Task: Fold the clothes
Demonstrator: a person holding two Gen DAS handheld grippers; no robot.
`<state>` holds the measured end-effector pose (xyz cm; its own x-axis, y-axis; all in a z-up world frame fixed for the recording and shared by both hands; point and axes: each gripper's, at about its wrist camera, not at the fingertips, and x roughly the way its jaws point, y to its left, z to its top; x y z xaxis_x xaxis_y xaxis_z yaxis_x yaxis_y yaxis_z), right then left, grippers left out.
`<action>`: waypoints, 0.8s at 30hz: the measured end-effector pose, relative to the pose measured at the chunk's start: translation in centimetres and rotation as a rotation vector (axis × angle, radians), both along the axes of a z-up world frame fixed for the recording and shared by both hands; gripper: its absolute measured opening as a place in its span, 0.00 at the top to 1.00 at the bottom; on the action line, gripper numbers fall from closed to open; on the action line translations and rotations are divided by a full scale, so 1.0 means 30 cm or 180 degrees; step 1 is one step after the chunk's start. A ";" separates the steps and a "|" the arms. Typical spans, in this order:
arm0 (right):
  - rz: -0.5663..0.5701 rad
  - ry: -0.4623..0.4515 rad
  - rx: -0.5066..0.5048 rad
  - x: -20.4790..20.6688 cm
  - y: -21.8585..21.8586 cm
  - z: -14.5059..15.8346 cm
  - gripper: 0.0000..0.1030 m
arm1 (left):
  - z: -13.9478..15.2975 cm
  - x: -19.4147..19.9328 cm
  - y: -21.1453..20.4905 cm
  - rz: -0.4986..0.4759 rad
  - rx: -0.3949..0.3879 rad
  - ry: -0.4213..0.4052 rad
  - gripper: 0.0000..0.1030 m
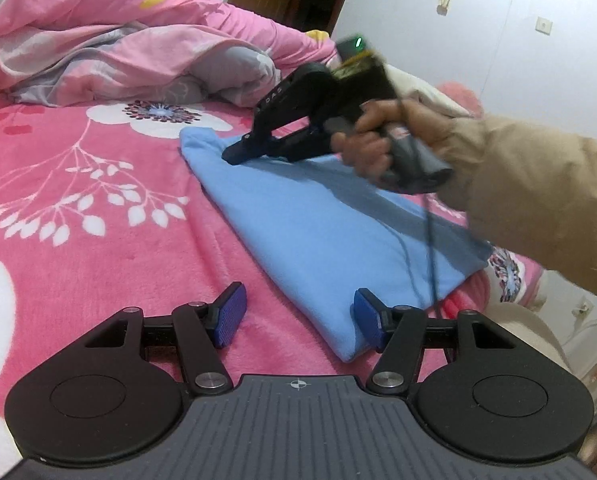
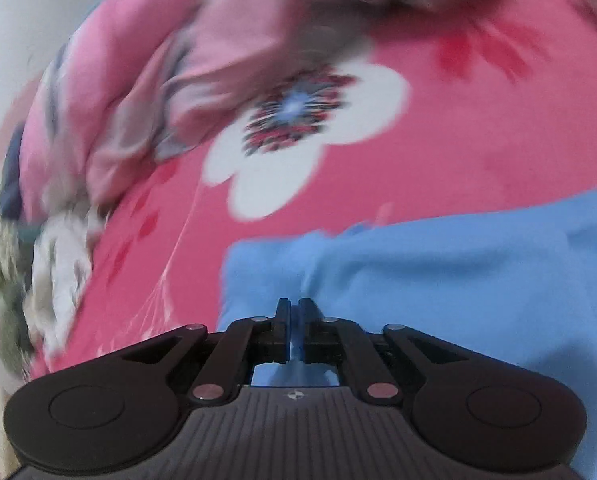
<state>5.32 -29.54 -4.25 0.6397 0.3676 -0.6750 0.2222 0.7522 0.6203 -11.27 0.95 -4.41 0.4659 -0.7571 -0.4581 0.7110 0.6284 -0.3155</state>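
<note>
Blue cloth (image 1: pixel 318 232) lies folded on the bed (image 1: pixel 98 208); right tongs (image 2: pixel 294 312) clamp its far corner, left tongs (image 1: pixel 300 316) stand apart at its near end

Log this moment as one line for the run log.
step: folding | left gripper: open, at near corner of folded light blue fleece garment | right gripper: shut on the garment's far end | surface: pink floral blanket

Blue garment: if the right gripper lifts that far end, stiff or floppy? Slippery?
The blue garment is probably floppy: it bunches at the right gripper, so the rest would likely drape. Its matte, fleecy look suggests little slip. The left gripper is open.
</note>
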 end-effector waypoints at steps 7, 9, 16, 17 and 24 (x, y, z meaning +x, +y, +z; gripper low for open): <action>-0.0495 -0.0278 -0.0283 -0.044 -0.154 0.088 0.98 | 0.000 0.005 0.001 -0.0022 -0.0008 -0.0006 0.41; -0.0259 -0.0354 -0.0138 -0.107 -0.151 0.116 0.98 | 0.001 0.005 0.001 -0.0029 -0.0007 -0.0002 0.41; 0.0722 -0.0213 -0.0437 -0.160 -0.049 0.092 0.98 | 0.001 0.011 -0.001 -0.0049 -0.0007 0.0002 0.41; 0.0552 -0.0126 -0.0448 -0.139 -0.096 0.064 0.99 | 0.001 0.010 -0.001 -0.0050 -0.0001 -0.0006 0.41; -0.0745 -0.0213 -0.0323 -0.211 -0.427 0.083 0.98 | 0.000 0.014 0.002 -0.0062 -0.0010 0.0001 0.41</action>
<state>-1.01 -42.35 -1.77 0.7438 0.1369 -0.6542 0.3587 0.7442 0.5636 -10.86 1.01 -4.41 0.4508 -0.7674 -0.4559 0.7231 0.6134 -0.3175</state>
